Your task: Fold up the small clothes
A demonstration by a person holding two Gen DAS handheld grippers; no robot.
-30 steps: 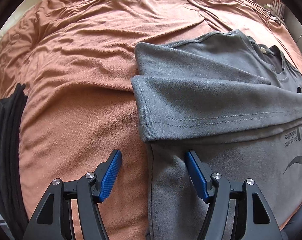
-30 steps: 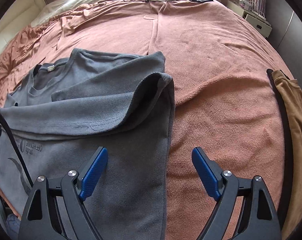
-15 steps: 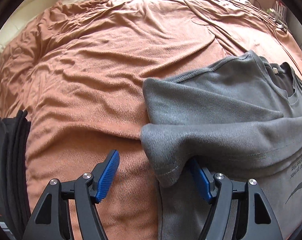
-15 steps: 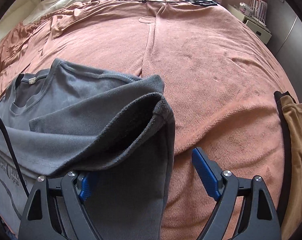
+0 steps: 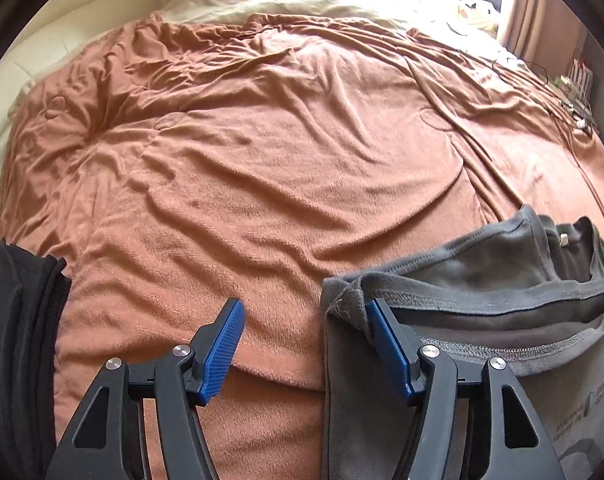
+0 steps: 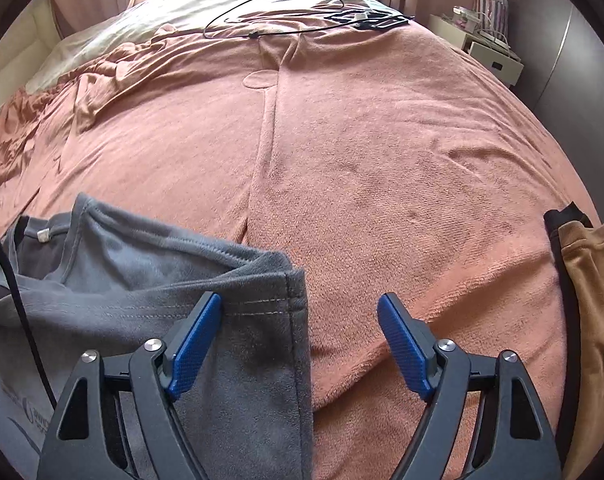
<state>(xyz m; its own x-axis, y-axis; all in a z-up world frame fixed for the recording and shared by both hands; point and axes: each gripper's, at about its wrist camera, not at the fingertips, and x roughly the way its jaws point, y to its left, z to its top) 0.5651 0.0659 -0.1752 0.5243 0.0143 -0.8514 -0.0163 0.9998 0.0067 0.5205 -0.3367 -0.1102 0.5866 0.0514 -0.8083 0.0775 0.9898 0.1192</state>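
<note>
A grey T-shirt (image 5: 482, 312) lies partly folded on the brown blanket (image 5: 281, 184). Its left corner sits between the jaws of my left gripper (image 5: 306, 336), bunched against the right pad (image 5: 390, 344), while the left pad (image 5: 223, 344) stands over bare blanket. The jaws are closing and do not pinch the cloth. In the right wrist view the shirt's right hem corner (image 6: 261, 292) lies between the jaws of my right gripper (image 6: 299, 336), beside the left pad (image 6: 197, 340). Those jaws are also closing, with the right pad (image 6: 402, 344) clear of the fabric.
A stack of folded black clothes (image 5: 17, 340) lies at the bed's left edge. A tan garment over a black one (image 6: 586, 320) lies at the right edge. A black cable (image 6: 273, 12) and cream bedding (image 5: 322, 4) are at the far end, a white nightstand (image 6: 490, 52) beyond.
The shirt's folded edge has come down the frames to both grippers and now sits between their jaws, lifted and bunched. Both pairs of jaws stand narrower. More of the far bed shows.
</note>
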